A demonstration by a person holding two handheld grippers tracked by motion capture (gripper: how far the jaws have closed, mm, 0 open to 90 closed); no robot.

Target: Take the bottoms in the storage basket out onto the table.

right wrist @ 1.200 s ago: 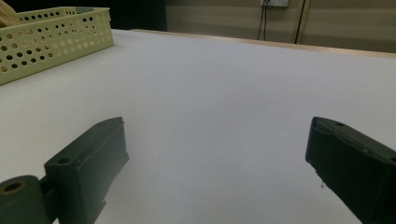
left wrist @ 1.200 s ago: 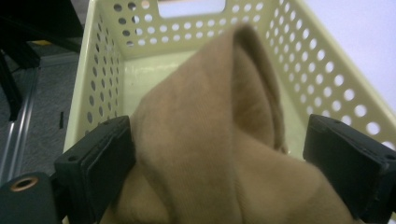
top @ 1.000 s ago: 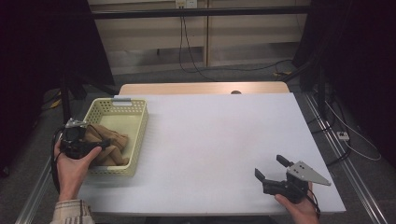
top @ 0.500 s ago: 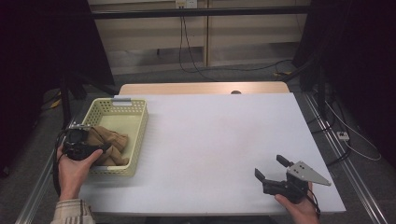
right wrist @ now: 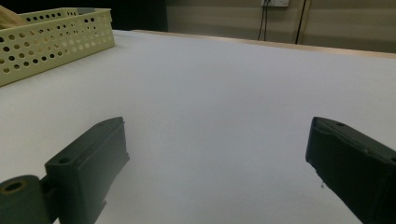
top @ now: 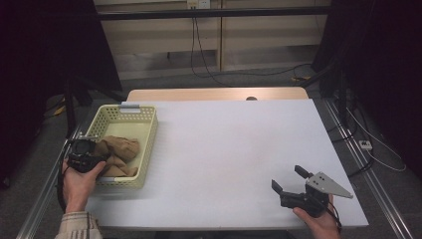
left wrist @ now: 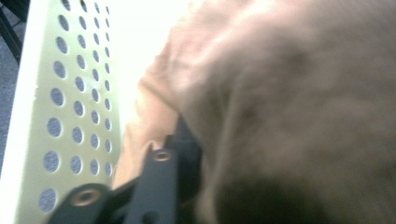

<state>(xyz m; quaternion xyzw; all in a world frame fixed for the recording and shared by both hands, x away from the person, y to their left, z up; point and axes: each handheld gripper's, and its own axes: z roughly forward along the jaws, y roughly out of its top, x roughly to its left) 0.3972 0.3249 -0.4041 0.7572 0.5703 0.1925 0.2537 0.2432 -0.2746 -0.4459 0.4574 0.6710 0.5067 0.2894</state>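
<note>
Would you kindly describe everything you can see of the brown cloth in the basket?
The brown cloth is a soft, tan, crumpled bundle with rounded folds, lying in the near half of the pale yellow perforated basket. The left gripper reaches into it; in the left gripper view the fabric presses against a black jaw.

Left gripper [top: 92, 162]: compact black body with a round, lens-like top, a dark cable looping beside the left hand [top: 79, 181]; its black jaw carries brass-ringed screw holes. The left sleeve [top: 75, 226] is plaid with a buttoned cuff. Right gripper [top: 289, 180]: two blocky black jaws with brass-ringed screw holes, a grey three-cornered plate [top: 327, 185] with small screws on top, and a dark cable at the right hand [top: 318, 221].
</note>
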